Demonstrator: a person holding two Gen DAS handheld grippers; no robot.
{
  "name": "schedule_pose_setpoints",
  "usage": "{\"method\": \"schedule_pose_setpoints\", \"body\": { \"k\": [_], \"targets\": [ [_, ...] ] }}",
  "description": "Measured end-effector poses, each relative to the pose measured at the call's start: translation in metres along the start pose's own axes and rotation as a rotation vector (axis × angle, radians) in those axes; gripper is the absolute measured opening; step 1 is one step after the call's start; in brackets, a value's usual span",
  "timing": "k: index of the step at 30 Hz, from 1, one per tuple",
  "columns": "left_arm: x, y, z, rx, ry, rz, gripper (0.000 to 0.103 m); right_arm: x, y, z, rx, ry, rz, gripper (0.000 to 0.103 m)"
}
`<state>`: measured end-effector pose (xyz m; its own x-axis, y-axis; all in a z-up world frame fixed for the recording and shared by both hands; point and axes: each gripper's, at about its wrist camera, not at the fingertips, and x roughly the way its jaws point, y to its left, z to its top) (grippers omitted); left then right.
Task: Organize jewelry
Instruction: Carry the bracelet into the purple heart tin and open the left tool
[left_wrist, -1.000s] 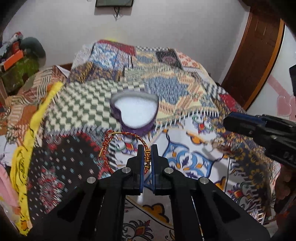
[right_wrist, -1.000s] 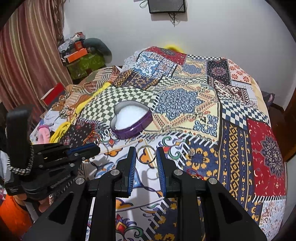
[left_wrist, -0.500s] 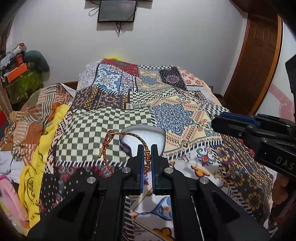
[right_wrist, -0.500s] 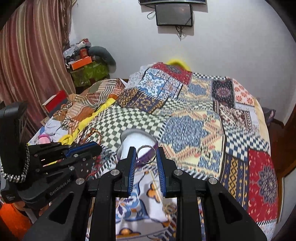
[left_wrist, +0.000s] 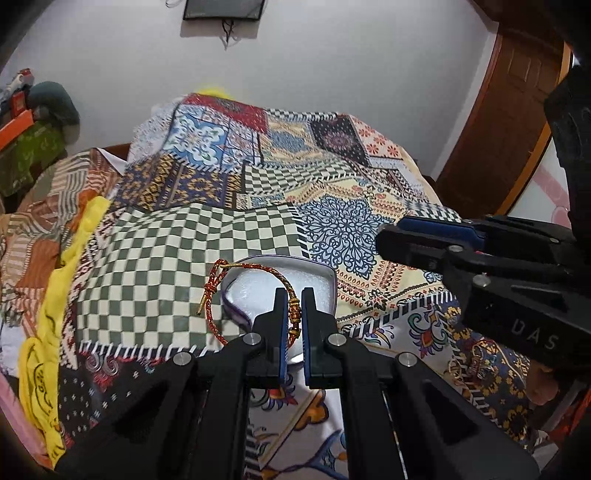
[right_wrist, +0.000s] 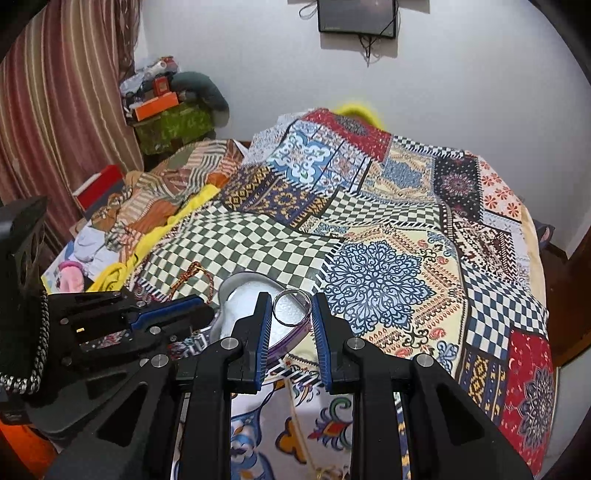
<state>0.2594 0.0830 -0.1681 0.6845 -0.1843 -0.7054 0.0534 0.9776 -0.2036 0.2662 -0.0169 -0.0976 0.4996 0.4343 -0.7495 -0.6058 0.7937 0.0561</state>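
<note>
My left gripper (left_wrist: 294, 295) is shut on a red and gold cord bracelet (left_wrist: 216, 291), whose loop hangs to the left over the purple heart-shaped box (left_wrist: 325, 280) with a white lining. My right gripper (right_wrist: 291, 301) is shut on a silver ring (right_wrist: 291, 312), held just above the same box (right_wrist: 236, 306). The left gripper also shows in the right wrist view (right_wrist: 192, 306) at lower left, with the bracelet (right_wrist: 192, 275) sticking up behind it. The right gripper shows at the right of the left wrist view (left_wrist: 391, 236).
The box sits on a patchwork bedspread (right_wrist: 388, 229) on a bed. More gold jewelry (left_wrist: 476, 365) lies on the spread at right. Clothes and a yellow cloth (left_wrist: 85, 236) are piled along the left edge. A wooden door (left_wrist: 509, 122) stands at right.
Both grippers have moved forward and risen, so the heart-shaped box now sits right under the fingertips. Both keep their hold on the bracelet and the ring.
</note>
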Motion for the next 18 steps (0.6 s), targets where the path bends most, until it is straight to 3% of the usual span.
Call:
{"method": "schedule_pose_setpoints", "body": {
  "k": [11, 18],
  "targets": [
    [0.035, 0.002, 0.008, 0.041, 0.072, -0.042, 0.005, 0.029, -0.009, 0.006, 0.034, 0.078, 0.046, 0.02],
    [0.038, -0.001, -0.003, 0.079, 0.062, -0.006, 0.005, 0.039, -0.012, 0.004, 0.052, 0.105, 0.055, 0.02]
  ]
}}
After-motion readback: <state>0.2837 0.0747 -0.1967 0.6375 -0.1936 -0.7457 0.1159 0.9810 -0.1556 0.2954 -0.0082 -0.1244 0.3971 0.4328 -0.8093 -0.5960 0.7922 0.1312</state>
